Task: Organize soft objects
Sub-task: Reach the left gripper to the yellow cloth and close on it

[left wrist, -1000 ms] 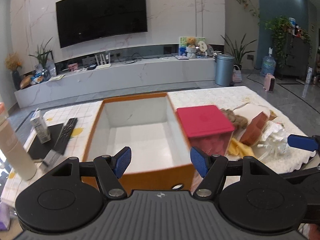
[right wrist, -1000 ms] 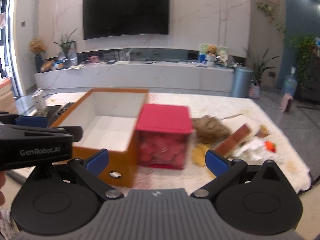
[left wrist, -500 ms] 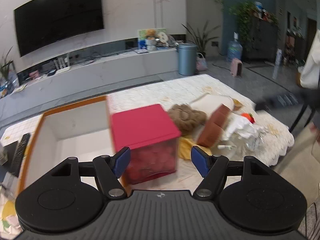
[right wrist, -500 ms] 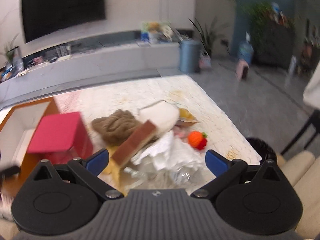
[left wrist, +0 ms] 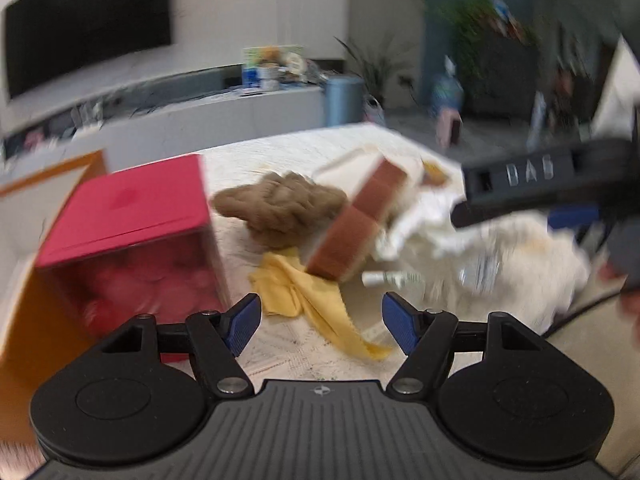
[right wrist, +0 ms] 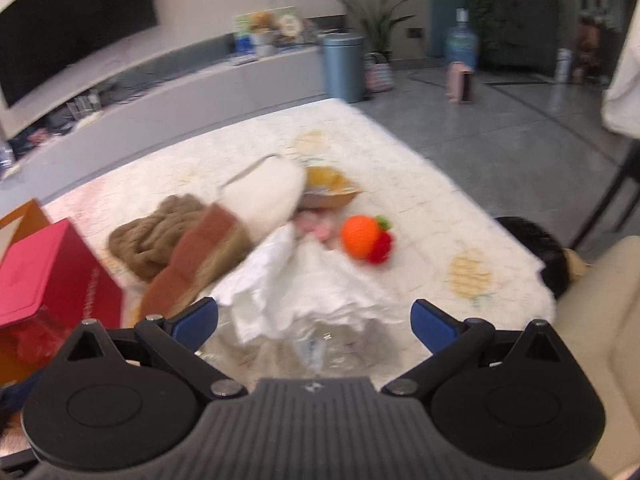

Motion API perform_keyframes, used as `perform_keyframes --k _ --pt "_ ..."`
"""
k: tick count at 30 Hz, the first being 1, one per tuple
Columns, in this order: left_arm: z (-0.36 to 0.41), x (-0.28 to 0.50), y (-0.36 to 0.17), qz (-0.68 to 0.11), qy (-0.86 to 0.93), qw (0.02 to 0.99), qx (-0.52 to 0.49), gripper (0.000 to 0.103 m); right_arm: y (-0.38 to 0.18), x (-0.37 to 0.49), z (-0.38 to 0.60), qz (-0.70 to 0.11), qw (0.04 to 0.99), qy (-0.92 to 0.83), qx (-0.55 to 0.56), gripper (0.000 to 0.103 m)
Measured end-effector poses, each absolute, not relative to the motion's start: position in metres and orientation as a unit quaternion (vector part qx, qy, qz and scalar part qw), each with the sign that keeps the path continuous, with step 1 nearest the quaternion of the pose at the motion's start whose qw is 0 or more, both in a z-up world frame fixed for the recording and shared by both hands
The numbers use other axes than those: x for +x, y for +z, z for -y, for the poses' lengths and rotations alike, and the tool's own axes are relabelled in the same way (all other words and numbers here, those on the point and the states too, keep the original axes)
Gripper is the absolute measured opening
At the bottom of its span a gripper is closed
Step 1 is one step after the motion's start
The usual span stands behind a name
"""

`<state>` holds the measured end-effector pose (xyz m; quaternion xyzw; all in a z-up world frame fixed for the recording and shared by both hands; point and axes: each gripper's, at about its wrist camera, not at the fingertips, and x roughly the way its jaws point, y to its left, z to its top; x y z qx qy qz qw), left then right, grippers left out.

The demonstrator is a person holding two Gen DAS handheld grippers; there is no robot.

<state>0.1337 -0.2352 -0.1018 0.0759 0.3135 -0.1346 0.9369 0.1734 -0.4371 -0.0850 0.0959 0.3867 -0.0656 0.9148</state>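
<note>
Both tools are wide open and hold nothing. The left tool hangs above a yellow cloth that lies flat on the bench. The cloth sits between its two blue fingers, but they do not touch it. The right tool hangs above a crumpled white cloth and some clear plastic wrap. Nothing is pressed by its fingers either.

The soft things are all in one messy pile in the middle of the bench. There is a brown knitted bundle, a brown sponge block that leans on the pile, a white pillow, and a knitted orange toy a little apart to the right. The picture is blurry, so small bits in the pile are hard to tell.

A red box with a clear front stands just left of the pile. Next to it is a big orange box. I think the orange box is there so the soft things can go in it. It is close to the pile, so the trip is short.

I think both tools are open so they are ready to pinch something. The yellow cloth looks like the left tool's pick. It is thin and flat, so the fingers may need to go low to catch it. The white cloth is puffy and should be easier to grab.
</note>
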Motion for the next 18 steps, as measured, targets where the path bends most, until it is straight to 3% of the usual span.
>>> perform_keyframes --k 3,8,13,18 --pt "0.247 0.139 -0.116 -0.297 -0.115 0.941 0.113 0.082 -0.097 0.177 0.448 -0.392 0.911 -0.094 0.086 0.1" --pt "0.249 0.157 -0.131 -0.308 -0.096 0.942 0.088 0.079 -0.1 0.174 0.472 -0.388 0.901 -0.131 0.146 0.1" --pt "0.254 0.163 -0.143 -0.298 -0.051 0.951 0.073 0.058 -0.102 0.174 0.47 -0.396 0.897 -0.129 0.147 0.1" --pt "0.252 0.163 -0.148 -0.296 -0.048 0.952 0.062 0.031 -0.095 0.171 0.462 -0.387 0.906 -0.112 0.133 0.1"
